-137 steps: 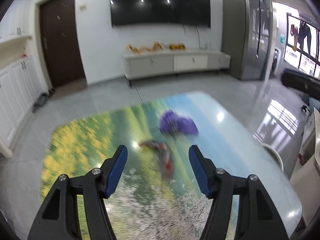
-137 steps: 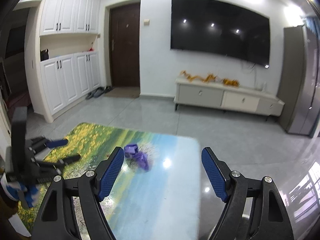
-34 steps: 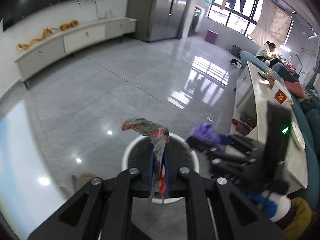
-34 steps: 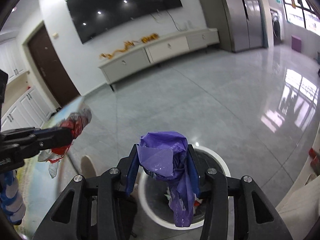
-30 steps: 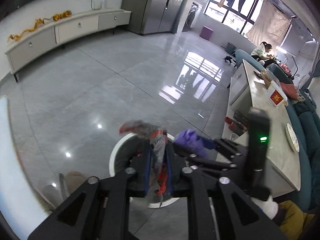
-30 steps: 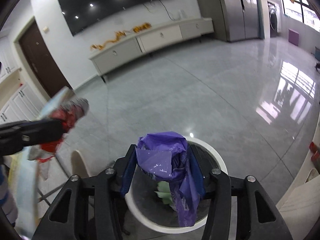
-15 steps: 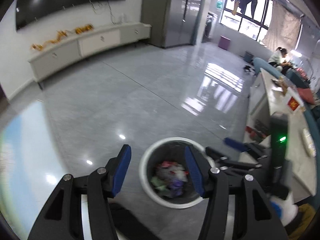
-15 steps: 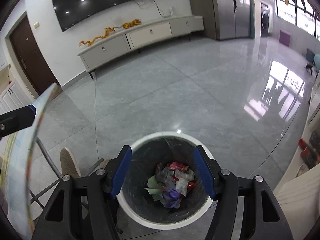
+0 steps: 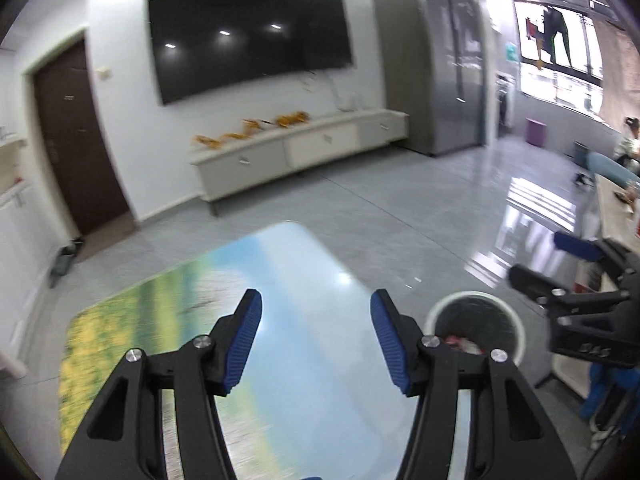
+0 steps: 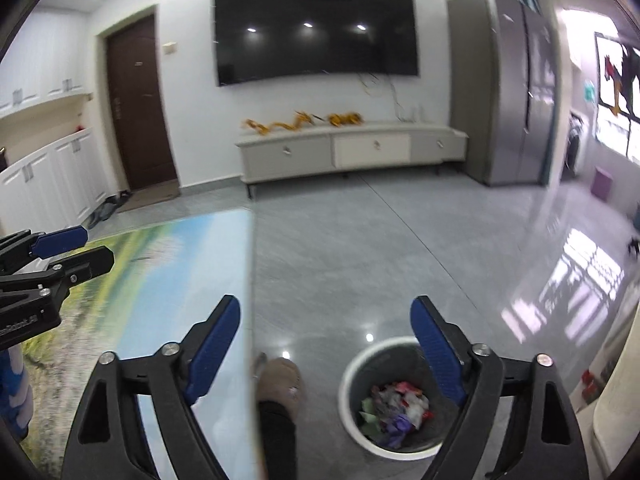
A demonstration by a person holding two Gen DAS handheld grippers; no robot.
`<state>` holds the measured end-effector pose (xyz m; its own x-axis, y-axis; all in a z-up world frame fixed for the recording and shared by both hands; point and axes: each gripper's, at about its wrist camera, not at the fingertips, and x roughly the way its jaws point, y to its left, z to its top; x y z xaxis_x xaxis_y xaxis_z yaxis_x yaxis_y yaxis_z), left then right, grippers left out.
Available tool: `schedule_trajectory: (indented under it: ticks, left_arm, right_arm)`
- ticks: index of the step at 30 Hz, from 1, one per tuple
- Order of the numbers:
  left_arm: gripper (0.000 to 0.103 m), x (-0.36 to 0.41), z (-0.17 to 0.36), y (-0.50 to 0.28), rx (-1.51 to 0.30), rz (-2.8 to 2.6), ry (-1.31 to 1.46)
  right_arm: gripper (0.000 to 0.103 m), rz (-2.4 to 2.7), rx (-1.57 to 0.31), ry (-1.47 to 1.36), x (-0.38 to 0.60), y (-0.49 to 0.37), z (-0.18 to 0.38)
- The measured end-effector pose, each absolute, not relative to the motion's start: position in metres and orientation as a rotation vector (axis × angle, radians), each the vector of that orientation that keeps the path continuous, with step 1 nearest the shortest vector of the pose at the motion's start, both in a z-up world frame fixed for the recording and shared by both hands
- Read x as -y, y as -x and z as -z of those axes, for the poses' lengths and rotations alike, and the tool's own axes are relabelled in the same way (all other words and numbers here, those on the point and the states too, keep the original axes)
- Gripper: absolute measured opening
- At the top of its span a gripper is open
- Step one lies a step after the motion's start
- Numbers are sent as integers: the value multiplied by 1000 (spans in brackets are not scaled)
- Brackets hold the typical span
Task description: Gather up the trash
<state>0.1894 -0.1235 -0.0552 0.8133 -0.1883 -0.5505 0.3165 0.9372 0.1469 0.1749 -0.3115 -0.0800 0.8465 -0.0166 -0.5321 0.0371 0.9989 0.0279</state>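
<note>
Both grippers empty; trash in bin.

Left wrist view: the left gripper [image 9: 316, 338] has its jaws partly apart, having just been opening, with nothing between them; it hangs above the table [image 9: 288, 264]. The bin [image 9: 474, 326] stands on the floor just right of the table, trash [image 9: 460, 342] inside.
Right wrist view: the right gripper [image 10: 325, 346] has its jaws wide apart, just opened further, holding nothing; the bin [image 10: 360, 432] lies below with mixed trash [image 10: 394, 408] at its bottom.
</note>
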Motion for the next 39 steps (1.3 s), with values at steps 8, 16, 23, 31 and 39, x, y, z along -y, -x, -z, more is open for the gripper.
schedule_trajectory:
  ticks: [8, 16, 23, 31, 39]
  left_arm:
    - [75, 40, 39, -141, -473, 98, -190]
    - [103, 1, 22, -108, -357, -12, -148]
    - [103, -12, 19, -93, -331, -61, -116]
    - [103, -14, 20, -77, -321, -74, -109]
    - [103, -12, 20, -66, -308, -100, -113]
  right_arm:
    - [102, 20, -475, 48, 242, -142, 43]
    - [103, 58, -410, 88, 212, -115, 18]
    - [103, 77, -385, 99, 209, -98, 14]
    - [103, 89, -358, 96, 211, -84, 9]
    - [103, 92, -338, 103, 210, -76, 10]
